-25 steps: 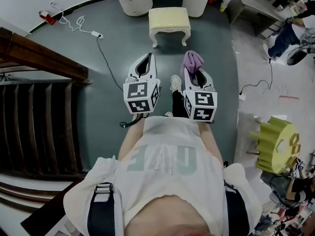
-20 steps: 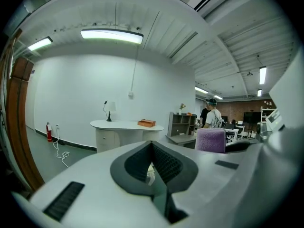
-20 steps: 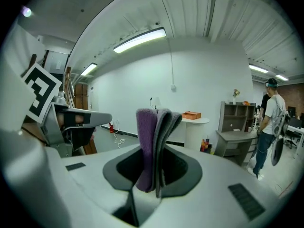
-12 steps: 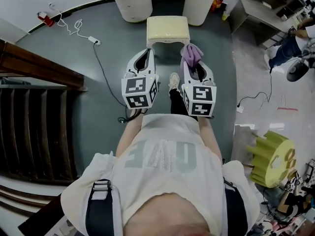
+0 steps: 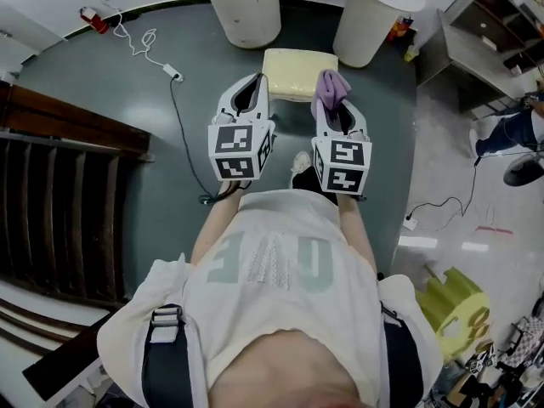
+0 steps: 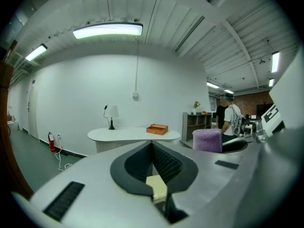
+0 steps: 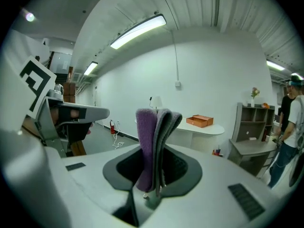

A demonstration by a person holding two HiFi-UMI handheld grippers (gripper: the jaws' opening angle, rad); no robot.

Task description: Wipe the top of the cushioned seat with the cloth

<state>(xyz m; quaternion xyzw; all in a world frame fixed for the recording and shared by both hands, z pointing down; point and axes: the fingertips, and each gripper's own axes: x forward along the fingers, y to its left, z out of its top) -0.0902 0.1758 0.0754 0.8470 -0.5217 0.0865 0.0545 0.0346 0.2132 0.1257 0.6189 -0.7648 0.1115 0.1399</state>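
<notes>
The pale yellow cushioned seat (image 5: pixel 296 73) stands on the grey floor just ahead of both grippers; a patch of the seat (image 6: pixel 156 186) shows through the left jaws' gap. My right gripper (image 5: pixel 331 107) is shut on a folded purple cloth (image 5: pixel 330 90), which sticks up past the fingertips over the seat's near right edge. In the right gripper view the cloth (image 7: pixel 153 127) stands upright in the right gripper (image 7: pixel 156 146). My left gripper (image 5: pixel 255 87) is shut and holds nothing, its tip at the seat's near left corner; the left gripper (image 6: pixel 152 144) also sees the cloth (image 6: pixel 207 140).
A white desk (image 5: pixel 246 7) on two round pedestals stands right behind the seat, with a lamp (image 6: pixel 111 115) and an orange box (image 6: pixel 157 128) on it. A wooden staircase (image 5: pixel 68 185) lies left, a cable with power strip (image 5: pixel 174 76) on the floor, a yellow-green stool (image 5: pixel 450 308) right.
The person has walked toward the seat. Both grippers now reach its near edge, where a second ago they were well short of it. The cloth stays in the right gripper.
</notes>
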